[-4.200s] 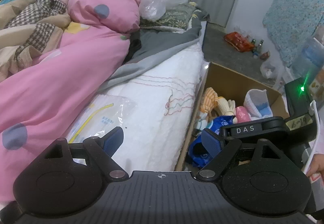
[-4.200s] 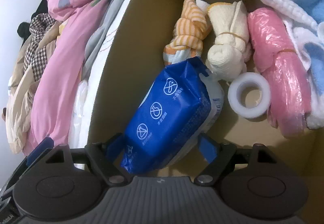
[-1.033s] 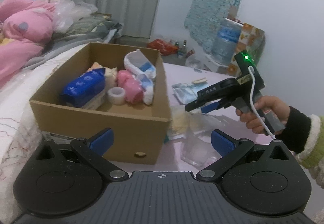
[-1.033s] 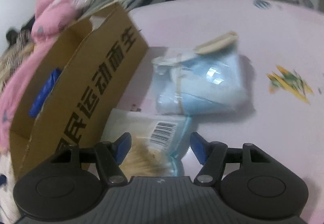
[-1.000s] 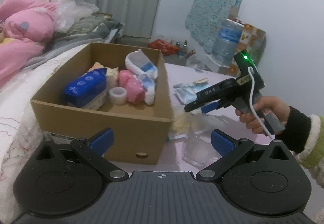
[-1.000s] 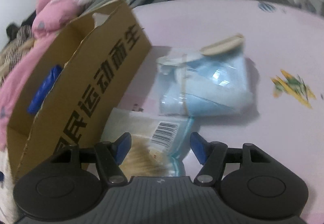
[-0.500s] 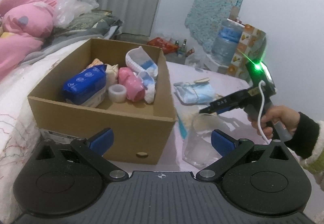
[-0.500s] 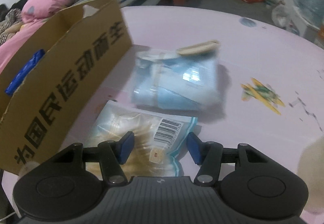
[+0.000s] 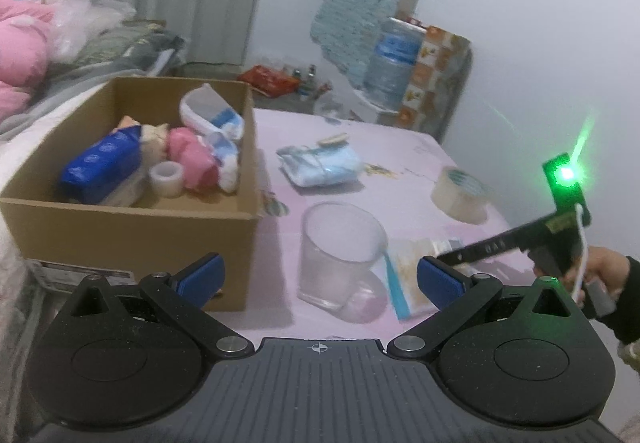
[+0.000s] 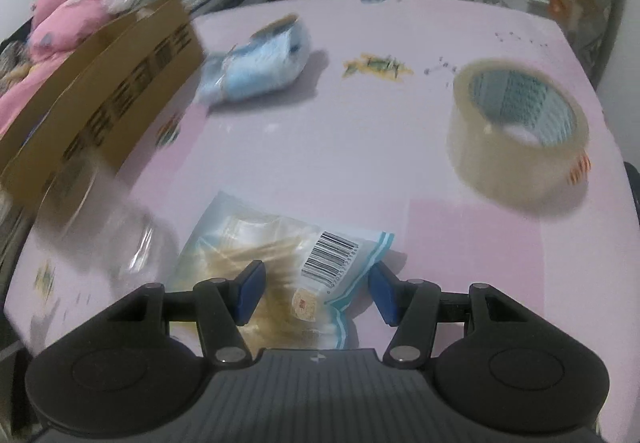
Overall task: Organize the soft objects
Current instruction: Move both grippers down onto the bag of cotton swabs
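**Right wrist view: zip bag under parted jaws**

Right wrist view: shows right gripper (image 10: pixel 316 293) with jaws part-way apart, having just narrowed, over clear zip bag (image 10: pixel 280 259) lying flat on pink table (image 10: pixel 360 163); pads not pressing it, barcode corner between blue fingertips (image 10: pixel 250 293). Beyond, light blue bundle (image 10: pixel 256 71) beside cardboard box (image 10: pixel 104 91); tape roll (image 10: pixel 516 135) well apart to the right. Much blur at left.

Left wrist view: shows left gripper (image 9: pixel 318 279) wide apart, holding nothing, above table edge. Clear plastic cup (image 9: pixel 340 247) between its fingers in view, zip bag (image 9: pixel 408 275) just right of cup, under right gripper (image 9: pixel 444 257) held by a hand (image 9: pixel 600 271). Box (image 9: pixel 132 227) at left, filled with soft items.
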A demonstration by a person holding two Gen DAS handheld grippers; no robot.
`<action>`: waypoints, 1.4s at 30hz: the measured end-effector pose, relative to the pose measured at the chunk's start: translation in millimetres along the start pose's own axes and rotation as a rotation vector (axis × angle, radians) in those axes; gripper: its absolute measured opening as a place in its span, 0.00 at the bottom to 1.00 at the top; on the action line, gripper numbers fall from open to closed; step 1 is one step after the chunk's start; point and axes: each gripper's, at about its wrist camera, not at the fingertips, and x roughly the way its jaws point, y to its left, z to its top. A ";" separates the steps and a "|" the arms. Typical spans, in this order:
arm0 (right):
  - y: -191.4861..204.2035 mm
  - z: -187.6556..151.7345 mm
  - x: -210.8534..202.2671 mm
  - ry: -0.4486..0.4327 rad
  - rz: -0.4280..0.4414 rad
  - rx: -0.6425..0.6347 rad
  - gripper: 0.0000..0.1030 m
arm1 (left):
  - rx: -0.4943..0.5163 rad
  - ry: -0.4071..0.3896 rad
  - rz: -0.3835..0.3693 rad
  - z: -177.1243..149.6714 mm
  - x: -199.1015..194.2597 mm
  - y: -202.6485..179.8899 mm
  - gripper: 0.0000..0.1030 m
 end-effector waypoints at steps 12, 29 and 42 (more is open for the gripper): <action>31.3 -28.7 -48.5 -0.127 0.060 -0.144 0.42 | 0.098 0.160 -0.170 -15.9 24.4 -39.8 1.00; -45.7 -103.5 -41.5 -0.118 0.358 0.510 0.40 | 0.265 0.441 -0.350 -55.0 120.8 -112.7 0.99; -69.5 -89.3 -42.0 -0.182 0.322 0.499 0.40 | 0.417 0.370 -0.392 -63.2 91.9 -141.9 1.00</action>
